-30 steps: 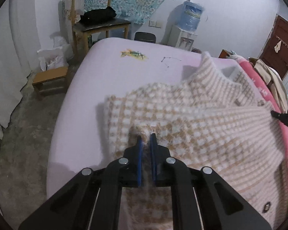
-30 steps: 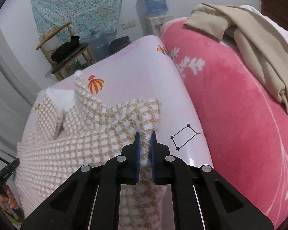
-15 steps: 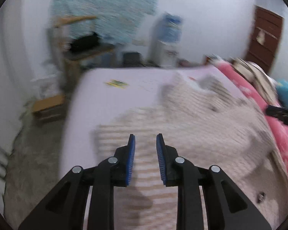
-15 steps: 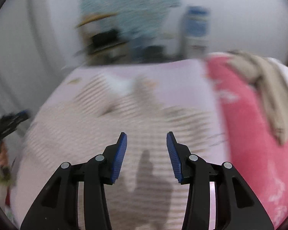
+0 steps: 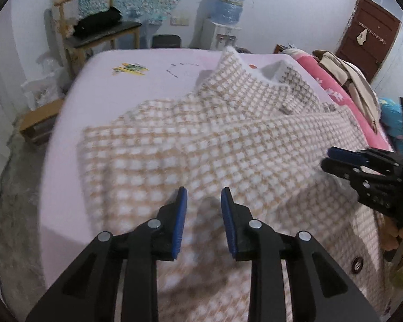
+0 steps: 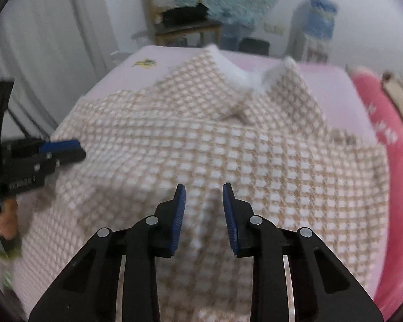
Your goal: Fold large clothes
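Note:
A large beige-and-white checked fleece garment [image 5: 201, 139] lies spread on the lilac bed [image 5: 99, 91], collar with white lining at the far end. It also fills the right wrist view [image 6: 228, 145]. My left gripper [image 5: 202, 196] is open and empty, hovering above the garment's near part. My right gripper [image 6: 203, 191] is open and empty above the garment too. The right gripper shows at the right edge of the left wrist view [image 5: 362, 163]; the left gripper shows at the left edge of the right wrist view [image 6: 35, 158].
A pink blanket [image 5: 335, 94] with beige clothes [image 5: 346, 77] lies along the bed's right side. A wooden chair [image 5: 94, 32] with a black bag, a water dispenser [image 5: 225, 26] and a low stool [image 5: 37, 123] stand beyond the bed. A brown door [image 5: 368, 32] is at the far right.
Both grippers were shut on the garment's edge a second ago. Both have opened, let the cloth drop and pulled back above it. The garment now lies flatter on the bed.

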